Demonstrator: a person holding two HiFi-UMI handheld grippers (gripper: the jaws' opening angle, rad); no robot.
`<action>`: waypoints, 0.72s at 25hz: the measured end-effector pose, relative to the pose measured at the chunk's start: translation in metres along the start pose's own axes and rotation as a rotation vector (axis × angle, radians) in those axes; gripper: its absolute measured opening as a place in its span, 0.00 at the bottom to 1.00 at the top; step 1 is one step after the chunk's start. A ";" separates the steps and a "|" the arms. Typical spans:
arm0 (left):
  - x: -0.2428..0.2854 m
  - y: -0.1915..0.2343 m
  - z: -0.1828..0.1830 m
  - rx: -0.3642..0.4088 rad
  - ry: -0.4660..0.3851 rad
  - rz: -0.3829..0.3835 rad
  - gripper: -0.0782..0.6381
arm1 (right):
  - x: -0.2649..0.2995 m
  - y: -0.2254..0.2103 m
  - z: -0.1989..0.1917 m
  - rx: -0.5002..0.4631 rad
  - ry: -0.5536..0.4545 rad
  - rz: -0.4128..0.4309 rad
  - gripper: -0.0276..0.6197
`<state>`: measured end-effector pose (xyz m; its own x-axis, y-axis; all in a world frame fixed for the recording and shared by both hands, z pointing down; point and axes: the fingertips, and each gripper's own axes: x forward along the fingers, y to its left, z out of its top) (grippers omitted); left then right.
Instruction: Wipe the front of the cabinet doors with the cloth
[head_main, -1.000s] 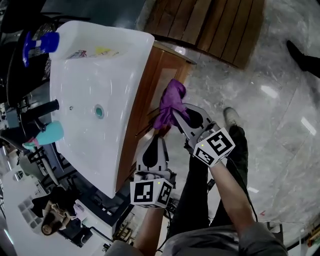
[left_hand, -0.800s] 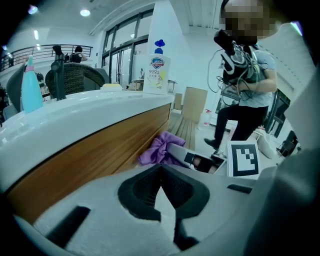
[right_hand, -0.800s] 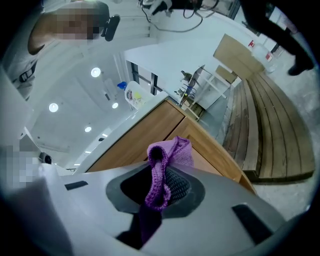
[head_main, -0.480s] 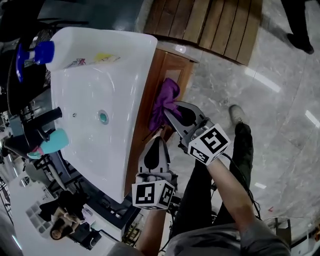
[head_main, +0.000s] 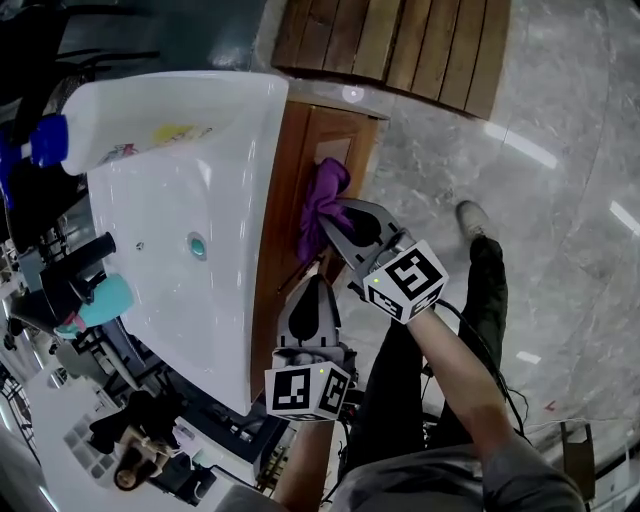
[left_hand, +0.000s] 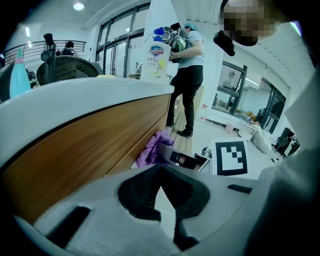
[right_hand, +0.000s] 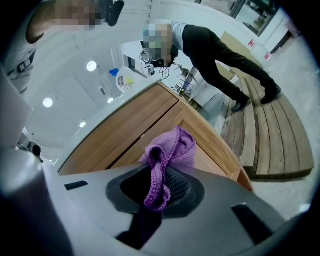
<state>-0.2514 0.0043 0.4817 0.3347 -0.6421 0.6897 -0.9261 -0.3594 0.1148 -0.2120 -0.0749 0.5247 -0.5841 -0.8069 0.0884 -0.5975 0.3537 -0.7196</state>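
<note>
- Your right hand-held gripper (right_hand: 156, 199) is clenched on the purple knitted cloth (right_hand: 169, 149). A thin looped bit of it sits pinched between the jaws, and the fat bunch sticks out past the tips.
- In the head view, the cloth (head_main: 322, 203) is up against the front of the brown wooden cabinet doors (head_main: 296, 160), just under the edge of the white sink (head_main: 170, 140). It looks like it touches the wood.
- Your left hand-held gripper (left_hand: 163, 202) has its jaws together and holds nothing. It hangs near the cabinet, lower down and beside your right one.
- The cloth looks soft, light and floppy. It will bend and fold any way you push it, and it will not break.
- The knit looks bumpy, so the jaws should not slip on it. But you have only a thin strand in the jaws, and a thin strand may pull out if the bunch drags hard on the wood.
- The best place to hold it is the thick middle of the bunch, with plenty of cloth left out in front to rub with.
- The doors look hard, flat and smooth, so the cloth should slide on them. Push softly and let the cloth touch the wood, not the jaw tips.
</note>
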 end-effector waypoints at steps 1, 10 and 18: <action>0.000 0.000 -0.001 0.000 0.001 -0.002 0.12 | 0.001 -0.001 -0.001 -0.003 0.003 -0.002 0.12; 0.008 -0.002 -0.006 0.002 0.019 -0.004 0.12 | 0.005 -0.020 -0.019 -0.034 0.046 -0.043 0.12; 0.019 -0.005 -0.008 -0.001 0.020 -0.016 0.12 | 0.009 -0.042 -0.037 -0.045 0.088 -0.076 0.12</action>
<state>-0.2421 -0.0010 0.4998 0.3462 -0.6222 0.7022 -0.9207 -0.3692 0.1267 -0.2123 -0.0793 0.5818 -0.5806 -0.7884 0.2033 -0.6651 0.3153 -0.6769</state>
